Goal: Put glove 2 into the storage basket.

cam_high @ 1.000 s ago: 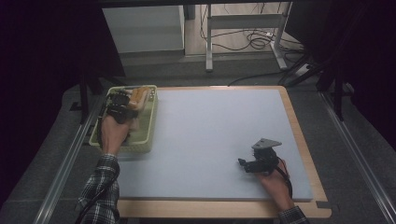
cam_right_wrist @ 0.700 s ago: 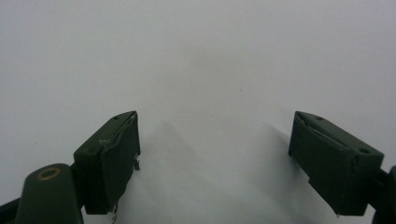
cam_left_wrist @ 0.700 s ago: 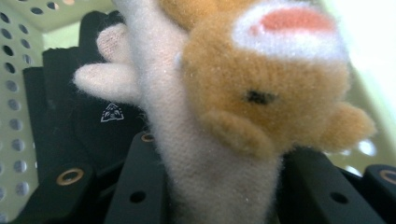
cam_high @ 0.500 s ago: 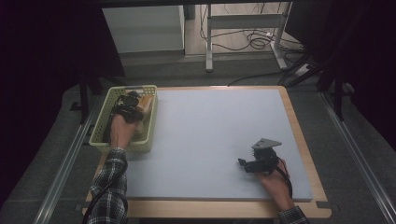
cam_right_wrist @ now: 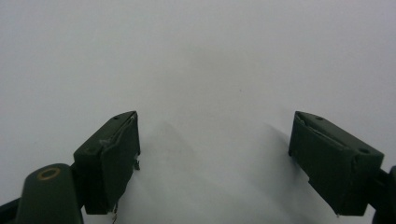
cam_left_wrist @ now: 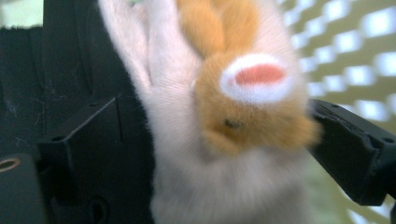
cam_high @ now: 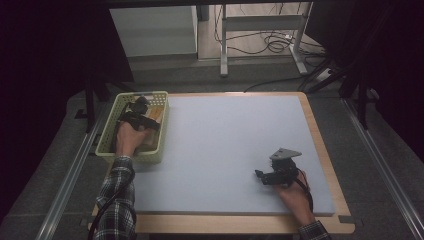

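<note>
A pale yellow lattice basket [cam_high: 150, 155] stands at the table's left edge. Inside it my left gripper [cam_high: 137, 117] points down at a cream and orange plush toy [cam_high: 156, 112]. In the left gripper view the plush toy [cam_left_wrist: 233, 116] lies between the two black jaws of the left gripper [cam_left_wrist: 219, 135]. Those jaws have just been opening and now stand wide, without pressing the toy. My right gripper [cam_high: 260, 175] rests on the grey mat near the front right. In its own view the right gripper [cam_right_wrist: 215, 140] is open with nothing between its jaws.
The grey mat [cam_high: 225, 135] covers a wooden table top [cam_high: 325, 160]. A dark object [cam_high: 142, 102] lies at the basket's far end, and black cloth [cam_left_wrist: 70, 70] sits beside the plush. Beyond the table are desk legs and cables [cam_high: 270, 45] on the floor.
My left hand has shifted a little to the right and sunk lower into the basket. The right hand has stayed where it was.
</note>
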Demonstrator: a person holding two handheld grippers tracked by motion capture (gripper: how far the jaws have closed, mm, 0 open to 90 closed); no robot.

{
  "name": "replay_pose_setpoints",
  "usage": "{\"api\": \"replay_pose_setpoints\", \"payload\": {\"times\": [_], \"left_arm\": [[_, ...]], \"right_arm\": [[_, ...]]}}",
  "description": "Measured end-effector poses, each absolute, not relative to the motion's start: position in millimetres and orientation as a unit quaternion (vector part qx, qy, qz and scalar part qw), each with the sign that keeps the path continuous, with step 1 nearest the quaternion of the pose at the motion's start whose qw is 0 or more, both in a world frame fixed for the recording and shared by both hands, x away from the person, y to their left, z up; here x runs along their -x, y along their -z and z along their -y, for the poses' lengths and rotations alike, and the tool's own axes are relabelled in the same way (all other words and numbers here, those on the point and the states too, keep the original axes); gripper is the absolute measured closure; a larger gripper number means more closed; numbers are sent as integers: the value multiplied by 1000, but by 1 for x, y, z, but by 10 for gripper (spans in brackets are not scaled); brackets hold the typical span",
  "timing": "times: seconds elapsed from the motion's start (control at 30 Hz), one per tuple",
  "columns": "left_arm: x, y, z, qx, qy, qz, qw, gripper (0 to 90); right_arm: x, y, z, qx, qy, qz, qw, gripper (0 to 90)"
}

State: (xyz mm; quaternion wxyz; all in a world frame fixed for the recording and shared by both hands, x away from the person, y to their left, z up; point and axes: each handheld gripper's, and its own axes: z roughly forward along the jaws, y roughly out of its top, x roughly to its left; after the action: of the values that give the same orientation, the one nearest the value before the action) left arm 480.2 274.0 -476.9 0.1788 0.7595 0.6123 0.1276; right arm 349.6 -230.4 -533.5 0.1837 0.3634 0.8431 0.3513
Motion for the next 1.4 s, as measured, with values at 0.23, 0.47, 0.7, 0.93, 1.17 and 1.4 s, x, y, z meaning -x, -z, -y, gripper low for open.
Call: {"api": "replay_pose_setpoints", "payload": {"times": [0.23,0.47,0.7,0.93,1.17,1.4], "left_arm": [[-462,456,-281,-765,-128,-590,225,297],[-468,486,-279,-774,-83,-593,206,596],[-479,495,-274,-764,-80,-595,235,620],[-474,488,-276,-760,-105,-593,244,526],[-465,482,-285,-747,-123,-592,276,297],[-454,476,-289,-743,-137,-584,297,151]], "right_arm": [[-350,533,230,-363,-351,-843,184,161],[-350,533,230,-363,-351,-843,184,162],[-350,533,230,-363,-351,-843,184,162],[-350,533,230,-363,-351,-843,184,162],[-350,533,230,-363,-351,-843,184,162],[-350,533,230,-363,-351,-843,184,162]]}}
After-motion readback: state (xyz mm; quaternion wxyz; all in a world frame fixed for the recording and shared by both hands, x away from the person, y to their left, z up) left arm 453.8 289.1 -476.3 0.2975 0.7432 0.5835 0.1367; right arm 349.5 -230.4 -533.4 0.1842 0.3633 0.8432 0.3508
